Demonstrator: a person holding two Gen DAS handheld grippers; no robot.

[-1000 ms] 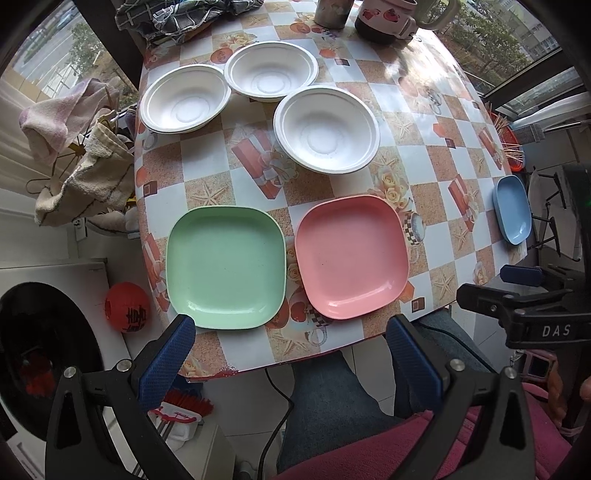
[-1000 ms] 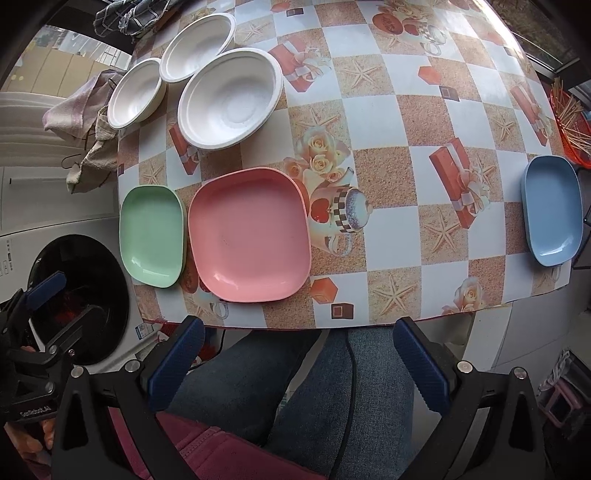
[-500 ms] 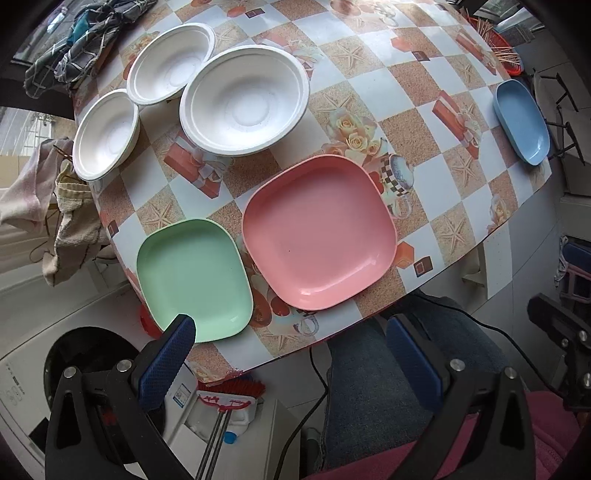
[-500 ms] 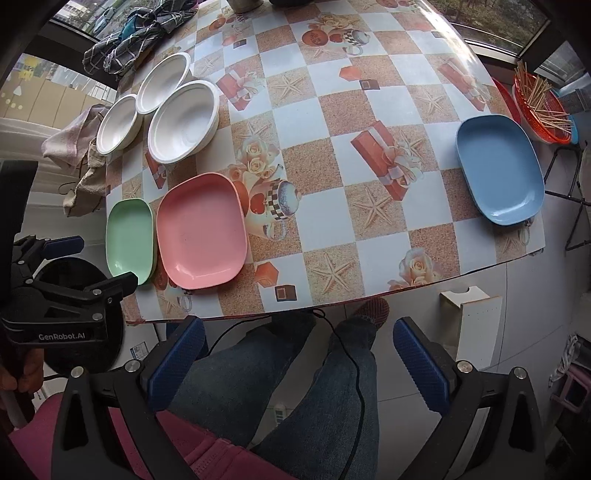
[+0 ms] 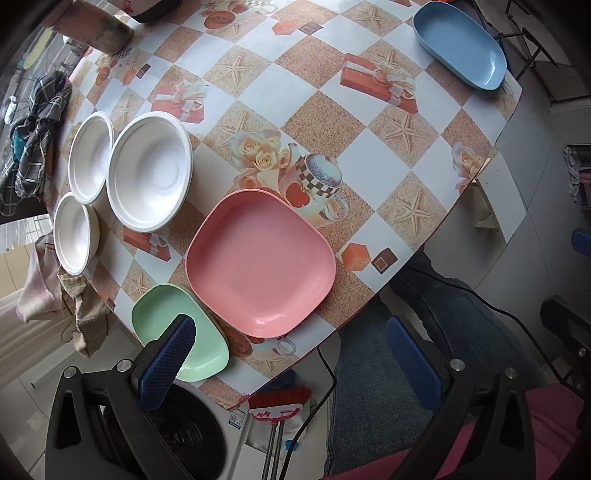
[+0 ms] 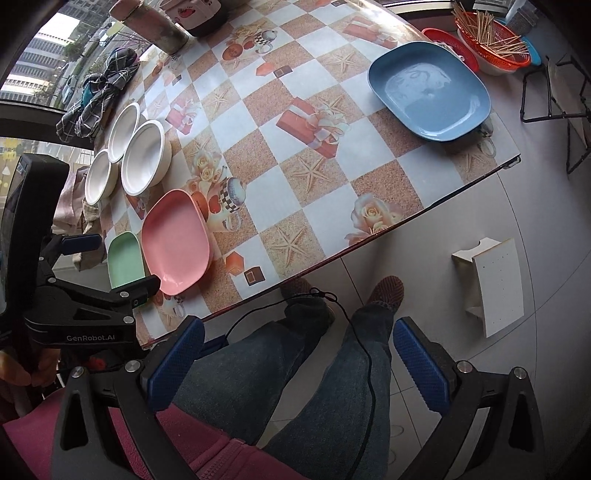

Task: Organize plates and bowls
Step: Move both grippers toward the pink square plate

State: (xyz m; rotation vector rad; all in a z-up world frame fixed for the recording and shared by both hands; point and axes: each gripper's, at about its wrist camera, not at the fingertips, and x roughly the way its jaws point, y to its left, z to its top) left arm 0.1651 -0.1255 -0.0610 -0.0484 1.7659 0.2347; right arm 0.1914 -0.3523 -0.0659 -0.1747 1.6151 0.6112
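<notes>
A pink square plate lies near the table's front edge, with a green plate at its left. Three white bowls sit behind them: a large one and two smaller ones. A blue plate rests at the far right corner. My left gripper is open, hovering off the front edge, its left pad over the green plate. My right gripper is open above the person's lap, empty.
The patterned tablecloth covers the table. A cylinder, a dark pot and a checked cloth sit at the back. Orange baskets with sticks stand beyond the blue plate. The person's jeans-clad legs are below; a white stool stands right.
Both grippers have swung rightward and pulled back from the table, so the plates sit further left in each view. The blue plate appears larger in the right wrist view. No dishes moved.
</notes>
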